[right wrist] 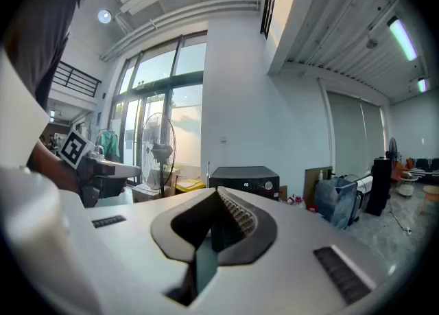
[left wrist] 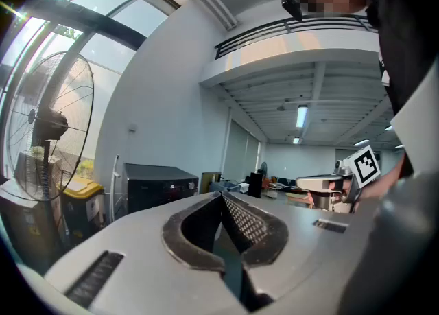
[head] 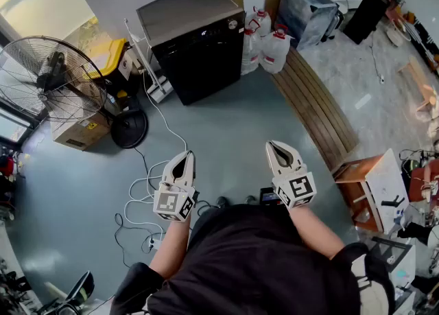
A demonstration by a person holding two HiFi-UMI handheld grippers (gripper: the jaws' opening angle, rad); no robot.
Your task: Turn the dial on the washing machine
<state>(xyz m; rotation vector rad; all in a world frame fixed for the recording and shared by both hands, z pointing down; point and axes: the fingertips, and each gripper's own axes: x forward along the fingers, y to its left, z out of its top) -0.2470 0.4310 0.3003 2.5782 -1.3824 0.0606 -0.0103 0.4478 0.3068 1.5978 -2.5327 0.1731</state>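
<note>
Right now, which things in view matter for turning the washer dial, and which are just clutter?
Job:
washing machine
dial
left gripper and right gripper, both shut, empty, still away from the machine

Lying about:
standing fan
yellow bin
jugs
cardboard box
floor cables
slatted wooden bench

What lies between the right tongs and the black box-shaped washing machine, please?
Only bare grey-blue floor, as the head view shows; the right tongs and the black box-shaped washing machine stand well apart, and the white cable runs further left.
</note>
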